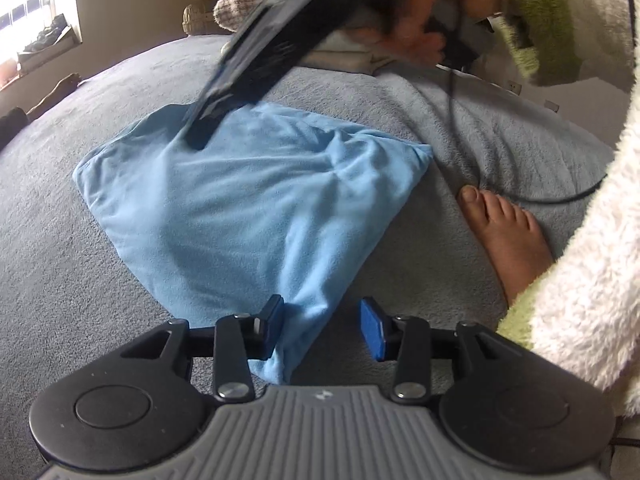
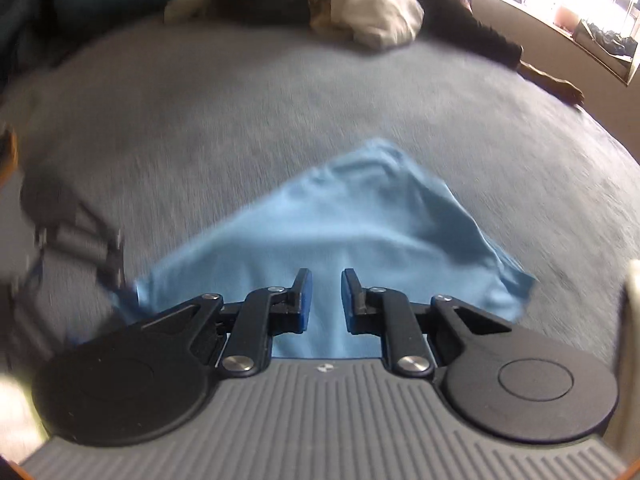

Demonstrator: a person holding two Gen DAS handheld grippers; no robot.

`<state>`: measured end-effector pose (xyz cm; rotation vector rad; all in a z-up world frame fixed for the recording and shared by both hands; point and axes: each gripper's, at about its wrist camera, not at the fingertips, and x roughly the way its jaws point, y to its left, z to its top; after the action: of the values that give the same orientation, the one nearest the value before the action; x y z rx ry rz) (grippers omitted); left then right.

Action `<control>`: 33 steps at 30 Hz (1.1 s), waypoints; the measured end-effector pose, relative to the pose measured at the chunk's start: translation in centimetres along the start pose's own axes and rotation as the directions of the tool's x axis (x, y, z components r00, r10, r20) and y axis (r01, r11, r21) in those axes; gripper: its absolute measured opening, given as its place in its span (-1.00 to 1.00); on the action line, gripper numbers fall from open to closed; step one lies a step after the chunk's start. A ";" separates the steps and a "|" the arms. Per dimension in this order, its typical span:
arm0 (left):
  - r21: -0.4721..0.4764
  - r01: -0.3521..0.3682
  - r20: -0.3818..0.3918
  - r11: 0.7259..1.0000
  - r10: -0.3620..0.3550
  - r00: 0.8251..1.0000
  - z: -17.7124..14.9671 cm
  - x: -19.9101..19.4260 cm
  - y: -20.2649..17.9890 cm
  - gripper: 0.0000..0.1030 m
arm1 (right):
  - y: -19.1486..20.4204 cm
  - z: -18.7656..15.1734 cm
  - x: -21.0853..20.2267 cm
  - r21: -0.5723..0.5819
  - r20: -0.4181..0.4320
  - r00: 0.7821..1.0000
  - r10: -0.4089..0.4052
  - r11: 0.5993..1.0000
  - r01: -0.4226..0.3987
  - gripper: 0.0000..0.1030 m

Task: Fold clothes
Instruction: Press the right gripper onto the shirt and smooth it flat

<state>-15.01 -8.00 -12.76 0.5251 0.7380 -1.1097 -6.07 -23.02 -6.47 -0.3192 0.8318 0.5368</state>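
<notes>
A light blue garment (image 1: 248,208) lies folded into a rough diamond on a grey blanket (image 1: 60,220). My left gripper (image 1: 322,326) stands open at its near corner. The cloth's tip lies between the pads and brushes the left one, while the right pad is clear of it. The right gripper (image 1: 200,136), blurred and held by a hand (image 1: 420,32), reaches down to the garment's far edge. In the right wrist view that gripper (image 2: 324,300) hovers over the blue garment (image 2: 360,216). A narrow gap shows between its pads and nothing is pinched.
A person's bare foot (image 1: 508,236) rests on the blanket right of the garment, under a fluffy white and green sleeve (image 1: 580,280). A black cable (image 1: 456,120) runs across the blanket. Piled clothes (image 2: 376,8) lie along the far edge. A window is beyond.
</notes>
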 end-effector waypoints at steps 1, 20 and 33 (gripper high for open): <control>0.002 0.000 0.002 1.000 0.000 1.000 -0.1 0.0 0.0 -0.18 | 0.1 0.2 1.0 0.010 0.011 1.000 0.016 1.000 -0.016 -0.73; -0.059 0.063 0.029 0.996 -0.061 0.998 -1.5 -0.6 1.6 -0.18 | 0.5 0.1 5.6 0.087 -0.008 0.998 0.065 0.994 -0.064 -0.72; -0.056 0.082 0.036 0.995 -0.080 0.996 -2.2 -0.3 1.6 -0.19 | -0.5 1.4 4.5 0.113 0.031 0.998 0.050 0.992 -0.053 -0.72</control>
<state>-14.20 -5.69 -13.93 0.4302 0.7654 -1.1669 -2.46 -21.32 -8.97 -0.1859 0.8420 0.5388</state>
